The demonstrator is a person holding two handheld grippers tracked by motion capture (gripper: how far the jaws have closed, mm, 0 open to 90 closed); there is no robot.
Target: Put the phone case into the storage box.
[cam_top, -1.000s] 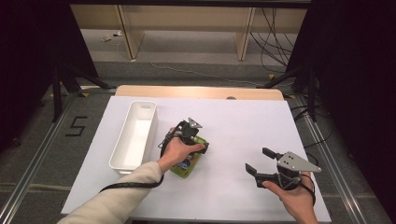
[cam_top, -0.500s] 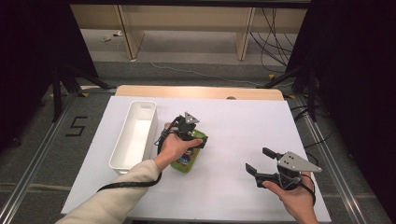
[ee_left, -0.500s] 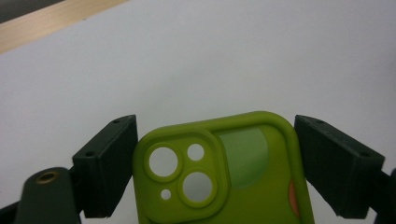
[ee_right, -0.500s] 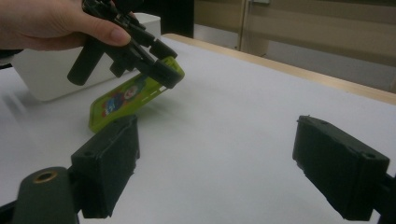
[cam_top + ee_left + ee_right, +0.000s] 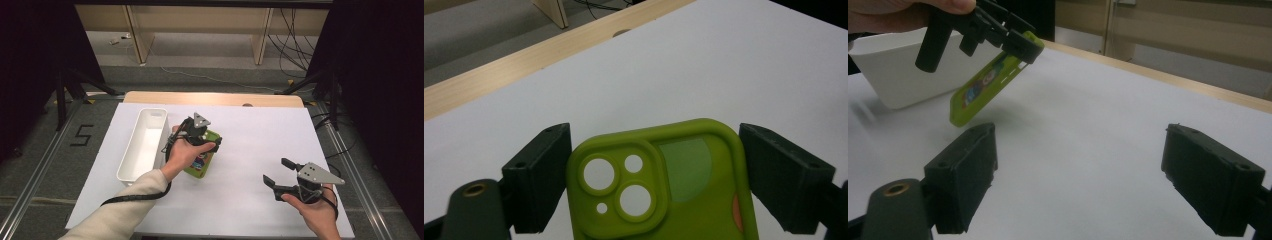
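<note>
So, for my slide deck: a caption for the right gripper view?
Left gripper holds a green phone case tilted above the table, beside a white bin.

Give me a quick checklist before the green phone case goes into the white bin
1. Grip: left gripper clamps the green phone case by its side edges: ok.
2. Case off the table, hanging tilted: ok.
3. White bin beside the case, nothing visible inside: ok.
4. Case not yet over the bin: not ok.
5. Right gripper open, apart on the other side from the bin: ok.
6. Grip firm enough for the carry: cannot tell.
</note>
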